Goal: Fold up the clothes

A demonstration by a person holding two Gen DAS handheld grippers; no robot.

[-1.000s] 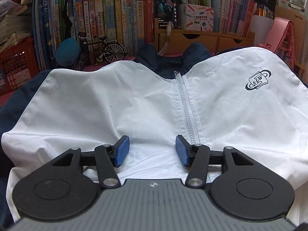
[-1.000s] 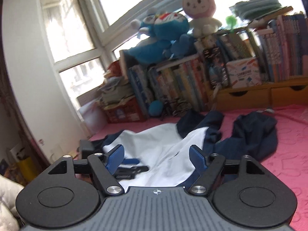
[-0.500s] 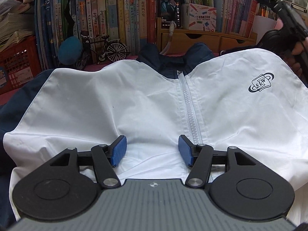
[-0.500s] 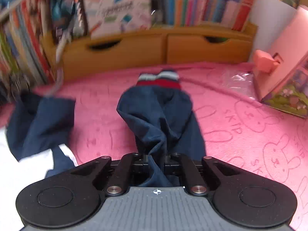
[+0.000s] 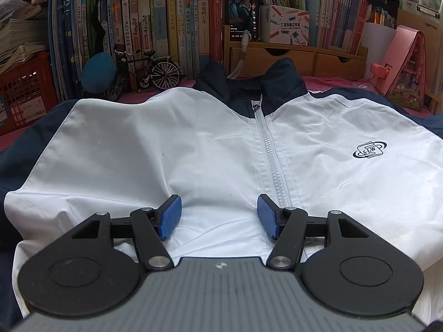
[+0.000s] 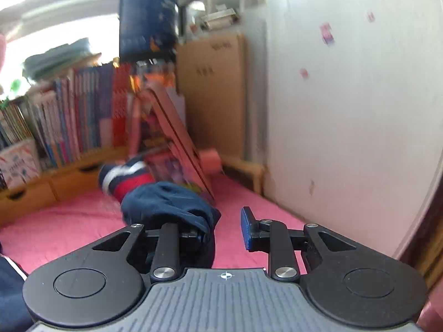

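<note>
The white and navy zip jacket [image 5: 210, 149] is spread flat on the pink bedcover [image 6: 69, 221], its collar toward the bookshelf [image 5: 155, 27]. The left gripper [image 5: 218, 215] is held wide open low over the white front panel, with nothing gripped. The right gripper [image 6: 224, 232] is also open; the navy sleeve [image 6: 169, 207] is draped over its left finger, the striped cuff [image 6: 124, 177] beyond.

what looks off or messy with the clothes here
The navy sleeve with the red and white striped cuff lies bunched on the pink blanket, draped over one finger of the open right gripper.
</note>
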